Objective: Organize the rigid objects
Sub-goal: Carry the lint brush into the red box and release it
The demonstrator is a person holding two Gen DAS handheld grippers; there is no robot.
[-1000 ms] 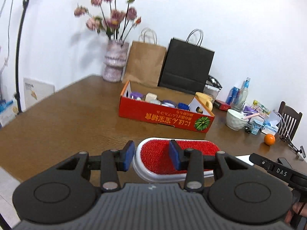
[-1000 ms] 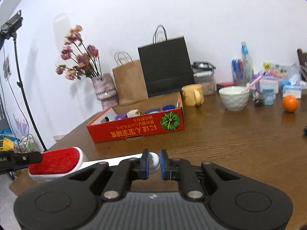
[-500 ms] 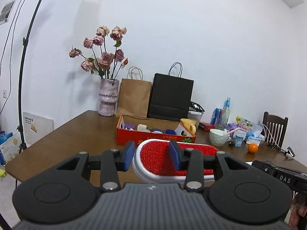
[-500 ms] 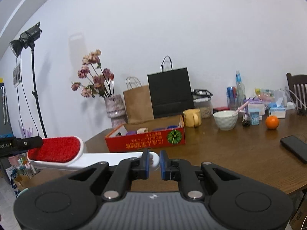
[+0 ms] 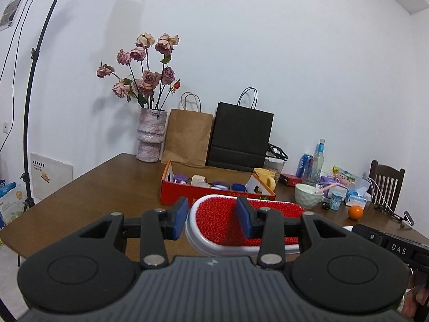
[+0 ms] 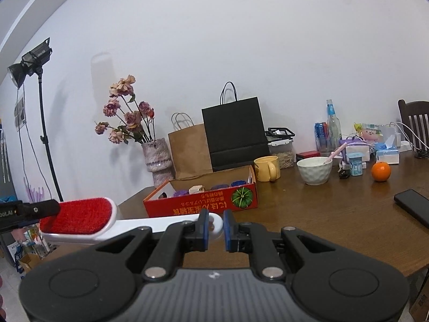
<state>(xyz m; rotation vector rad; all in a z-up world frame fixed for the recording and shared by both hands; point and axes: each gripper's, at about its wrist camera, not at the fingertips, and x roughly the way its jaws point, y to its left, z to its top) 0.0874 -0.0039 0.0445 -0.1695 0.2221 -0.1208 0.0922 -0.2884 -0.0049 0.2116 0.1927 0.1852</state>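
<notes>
Held the lint brush (image 6: 80, 221) in the air above the near table (image 6: 321, 214) edge, long axis running left to right. Right gripper (image 6: 213, 228) clenched on its white handle end, left gripper (image 5: 211, 221) clamped across its red head. Lay just near of the red box (image 6: 203, 206), closer to the right gripper.

White-handled lint brush (image 6: 88, 221) with red bristle pad facing up, held level in the air above the counter's (image 6: 321, 209) near edge, handle pointing right
</notes>
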